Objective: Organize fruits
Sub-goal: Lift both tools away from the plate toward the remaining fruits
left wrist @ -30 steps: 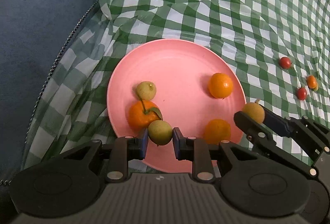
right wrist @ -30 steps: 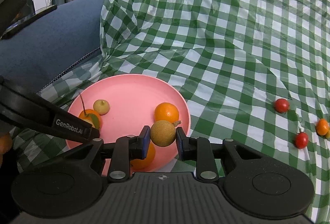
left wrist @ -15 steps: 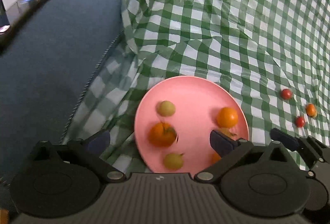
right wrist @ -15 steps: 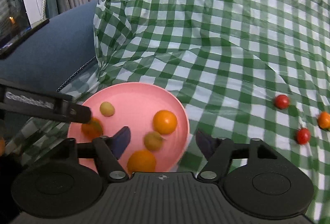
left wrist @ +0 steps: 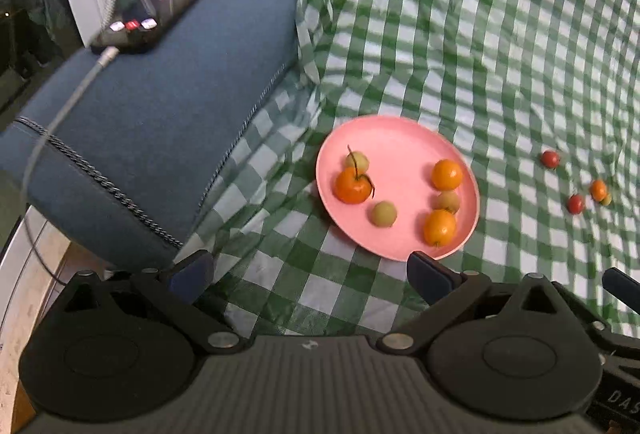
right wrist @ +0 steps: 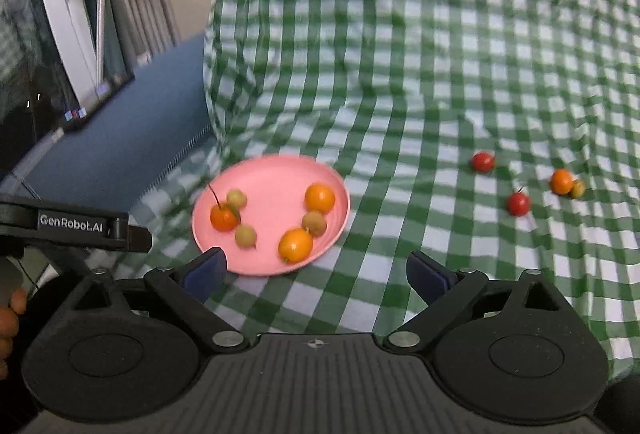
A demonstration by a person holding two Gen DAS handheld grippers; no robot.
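Fruits: we count six on pink plate [left wrist: 400,138], three oranges, three greenish ones. Plate sits on green-checked cloth [left wrist: 460,34]. Four small fruits loose on cloth, right of plate, incl. cherry tomato [right wrist: 483,161]. Left tool [left wrist: 310,274]: jaws wide apart, empty. Right tool [right wrist: 316,270]: jaws opening, nothing btwn them.

Bare checked cloth [right wrist: 360,298] between gripper and pink plate [right wrist: 276,174]: clear approach. Wide bare cloth between plate and the 4 small fruits at right [right wrist: 518,203]. Blue cushion [left wrist: 160,106] with phone [left wrist: 154,16] blocks left side.
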